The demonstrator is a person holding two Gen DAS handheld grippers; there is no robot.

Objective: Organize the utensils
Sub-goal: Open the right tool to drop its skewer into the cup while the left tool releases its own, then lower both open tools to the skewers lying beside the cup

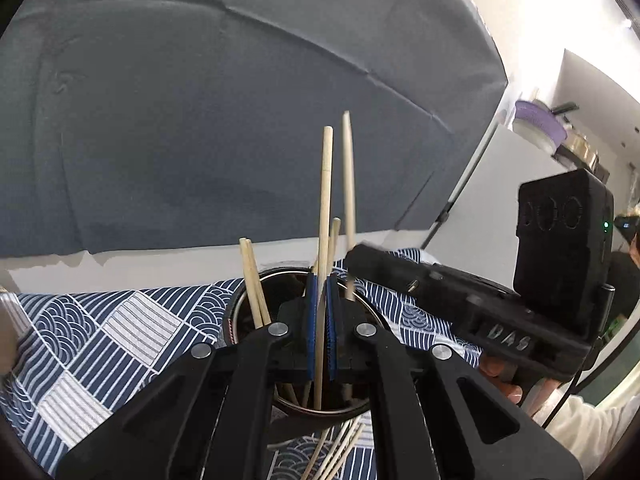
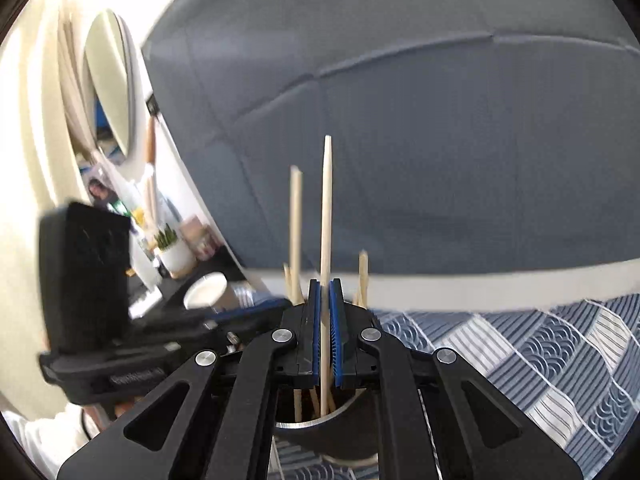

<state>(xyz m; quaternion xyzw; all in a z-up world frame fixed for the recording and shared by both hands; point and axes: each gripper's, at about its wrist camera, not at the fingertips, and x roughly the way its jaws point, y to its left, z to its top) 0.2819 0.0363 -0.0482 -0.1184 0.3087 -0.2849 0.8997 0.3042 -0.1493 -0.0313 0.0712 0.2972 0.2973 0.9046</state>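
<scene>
A dark round cup [image 1: 236,312] stands on the patterned cloth with several wooden chopsticks [image 1: 253,280] leaning in it. My left gripper [image 1: 320,280] is shut on one upright chopstick [image 1: 325,200] whose lower end reaches into the cup. My right gripper [image 1: 356,268] comes in from the right, shut on a second chopstick [image 1: 349,168] over the same cup. In the right wrist view the right gripper [image 2: 325,284] pinches its chopstick [image 2: 326,208] above the cup [image 2: 348,428]. The left gripper [image 2: 276,306] is at its left with the other chopstick [image 2: 296,220].
Several loose chopsticks [image 1: 340,448] lie on the blue-and-white cloth [image 1: 120,320] in front of the cup. A grey sofa back [image 1: 240,120] rises behind the table. At the far left are a white cup [image 2: 206,290] and a potted plant [image 2: 172,248].
</scene>
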